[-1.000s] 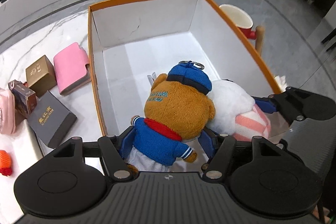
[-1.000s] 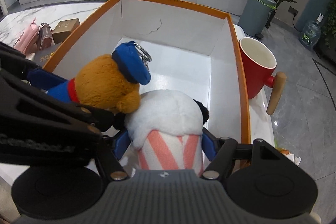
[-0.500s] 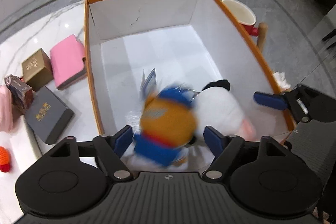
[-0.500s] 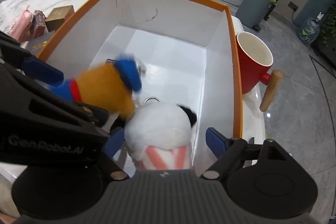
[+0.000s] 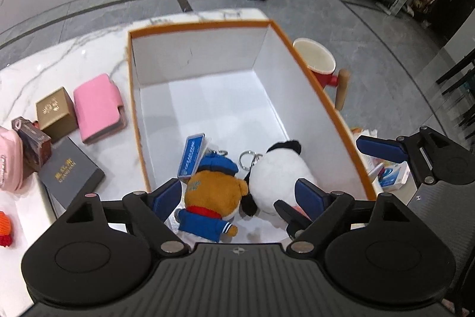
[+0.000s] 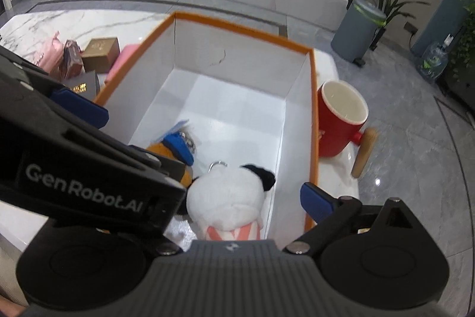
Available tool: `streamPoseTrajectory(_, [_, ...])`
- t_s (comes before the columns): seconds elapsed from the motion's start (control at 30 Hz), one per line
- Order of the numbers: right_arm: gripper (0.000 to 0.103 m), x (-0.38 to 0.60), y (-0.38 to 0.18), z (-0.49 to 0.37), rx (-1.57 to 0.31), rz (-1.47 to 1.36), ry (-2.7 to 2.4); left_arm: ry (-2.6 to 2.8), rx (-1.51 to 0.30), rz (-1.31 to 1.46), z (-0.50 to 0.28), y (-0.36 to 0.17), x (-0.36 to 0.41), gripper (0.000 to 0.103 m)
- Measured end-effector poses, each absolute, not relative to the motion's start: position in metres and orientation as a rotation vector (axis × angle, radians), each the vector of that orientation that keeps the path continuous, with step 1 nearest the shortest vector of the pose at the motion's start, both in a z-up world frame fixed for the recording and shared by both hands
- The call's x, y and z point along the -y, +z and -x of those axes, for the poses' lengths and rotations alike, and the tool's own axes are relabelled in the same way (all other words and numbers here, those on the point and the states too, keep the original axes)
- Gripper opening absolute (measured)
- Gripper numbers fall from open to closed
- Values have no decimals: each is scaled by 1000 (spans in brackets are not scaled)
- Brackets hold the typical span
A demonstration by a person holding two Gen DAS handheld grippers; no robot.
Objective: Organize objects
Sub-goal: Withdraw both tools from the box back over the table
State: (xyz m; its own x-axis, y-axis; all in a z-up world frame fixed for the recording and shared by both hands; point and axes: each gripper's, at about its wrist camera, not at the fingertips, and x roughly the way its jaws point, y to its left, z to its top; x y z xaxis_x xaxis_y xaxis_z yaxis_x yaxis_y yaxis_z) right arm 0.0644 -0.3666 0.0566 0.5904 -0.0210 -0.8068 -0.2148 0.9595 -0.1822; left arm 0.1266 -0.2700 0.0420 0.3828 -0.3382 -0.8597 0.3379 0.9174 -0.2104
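A brown bear plush [image 5: 212, 195] in blue cap and jacket lies on the floor of the orange-rimmed white box [image 5: 196, 27], at its near end. A white panda plush [image 5: 282, 171] lies beside it on the right. Both also show in the right wrist view, the bear [image 6: 178, 149] half hidden by the left gripper, the panda [image 6: 228, 198] in front. My left gripper [image 5: 237, 198] is open and empty above the bear. My right gripper [image 6: 246, 204] is open and empty above the panda; its right finger [image 6: 316, 202] stands over the box's right wall.
A red mug [image 5: 319, 64] with a wooden handle stands right of the box. Left of the box lie a pink wallet [image 5: 99, 107], a gold box [image 5: 56, 113], a black box [image 5: 71, 171] and a pink pouch [image 5: 10, 159]. Small packets [image 5: 392, 176] lie at the right.
Both grippers opened and let the plush toys drop into the box. Both grippers have risen and pulled back from the box.
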Motion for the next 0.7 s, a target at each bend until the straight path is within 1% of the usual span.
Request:
streamPoseTrajectory(0.2, [97,349,84,-54,-797,313,103,-452,-984,16,-116,69,242,100])
streamPoseTrajectory(0.37, [97,322,100,-51,-728,310,143,-430,-909,39,-106,82,202,100])
streamPoseTrajectory(0.7, [97,248,106,-50,-655,334,241,-300,-840,58,-90,81,100,100])
